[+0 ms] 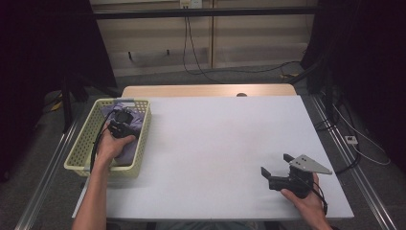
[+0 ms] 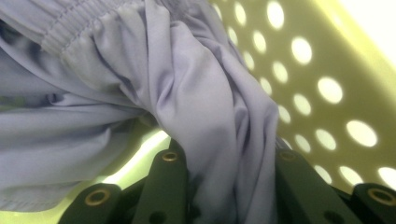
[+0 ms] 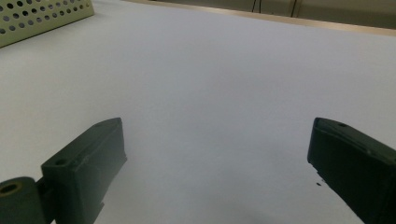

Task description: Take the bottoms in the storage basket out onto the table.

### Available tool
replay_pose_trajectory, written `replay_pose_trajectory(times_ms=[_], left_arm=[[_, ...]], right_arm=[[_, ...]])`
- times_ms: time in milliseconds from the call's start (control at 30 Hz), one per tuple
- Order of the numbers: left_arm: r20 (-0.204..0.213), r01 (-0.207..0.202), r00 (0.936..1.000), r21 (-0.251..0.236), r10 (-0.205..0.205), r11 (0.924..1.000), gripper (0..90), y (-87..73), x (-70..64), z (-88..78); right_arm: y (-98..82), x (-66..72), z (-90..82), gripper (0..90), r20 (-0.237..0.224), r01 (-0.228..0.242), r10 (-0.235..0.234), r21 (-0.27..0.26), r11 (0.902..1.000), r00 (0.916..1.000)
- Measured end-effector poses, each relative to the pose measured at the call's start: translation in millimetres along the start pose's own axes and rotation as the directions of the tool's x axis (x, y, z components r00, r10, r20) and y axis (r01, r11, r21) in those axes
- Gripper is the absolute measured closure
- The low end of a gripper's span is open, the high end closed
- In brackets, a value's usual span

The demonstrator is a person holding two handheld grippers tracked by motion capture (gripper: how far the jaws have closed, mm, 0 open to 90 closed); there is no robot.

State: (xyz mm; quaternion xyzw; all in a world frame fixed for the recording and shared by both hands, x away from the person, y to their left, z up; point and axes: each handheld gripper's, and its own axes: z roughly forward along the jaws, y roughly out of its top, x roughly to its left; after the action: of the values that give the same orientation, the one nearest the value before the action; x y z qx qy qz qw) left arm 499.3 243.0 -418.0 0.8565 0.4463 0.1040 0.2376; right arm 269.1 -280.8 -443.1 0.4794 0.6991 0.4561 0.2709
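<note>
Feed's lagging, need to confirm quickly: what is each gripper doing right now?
Left gripper: shut on a fold of the lavender cloth garment inside the pale yellow perforated plastic basket.
Right gripper: open, holding nothing.

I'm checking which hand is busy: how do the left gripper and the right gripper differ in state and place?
The left gripper is shut on a fold of the lilac garment; the right gripper stands open with nothing between its jaws. The left gripper reaches down into the yellow basket; the right gripper sits over the bare white table, far from the basket. Both have black jaws and are hand-held.
</note>
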Motion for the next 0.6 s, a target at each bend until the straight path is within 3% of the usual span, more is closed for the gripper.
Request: replay_pose_trajectory(times_ms=[133,267,400,600], left_arm=[[-0.014,0.009,0.9999,-0.064,-0.01,0.9979,75.7,-0.2,3.3,-10.2],[-0.041,0.012,0.999,-0.139,-0.018,0.9903,75.6,-2.0,6.9,-20.9],[-0.056,0.011,0.9982,-0.197,-0.023,0.9803,75.6,-2.9,8.8,-31.2],[-0.063,0.022,0.9972,-0.287,-0.041,0.9578,75.6,-3.7,8.6,-44.1]], right_arm=[[0.0,0.0,-0.4,4.3,0.0,0.0,0.0,-0.002,1.0,1.0],[0.1,-0.1,-0.7,4.2,0.0,-0.004,0.004,0.0,1.0,1.0],[0.1,-0.2,-0.9,4.2,-0.001,-0.003,0.003,0.0,1.0,1.0],[0.0,-0.3,-0.8,4.2,-0.004,-0.004,0.004,0.0,1.0,1.0]])
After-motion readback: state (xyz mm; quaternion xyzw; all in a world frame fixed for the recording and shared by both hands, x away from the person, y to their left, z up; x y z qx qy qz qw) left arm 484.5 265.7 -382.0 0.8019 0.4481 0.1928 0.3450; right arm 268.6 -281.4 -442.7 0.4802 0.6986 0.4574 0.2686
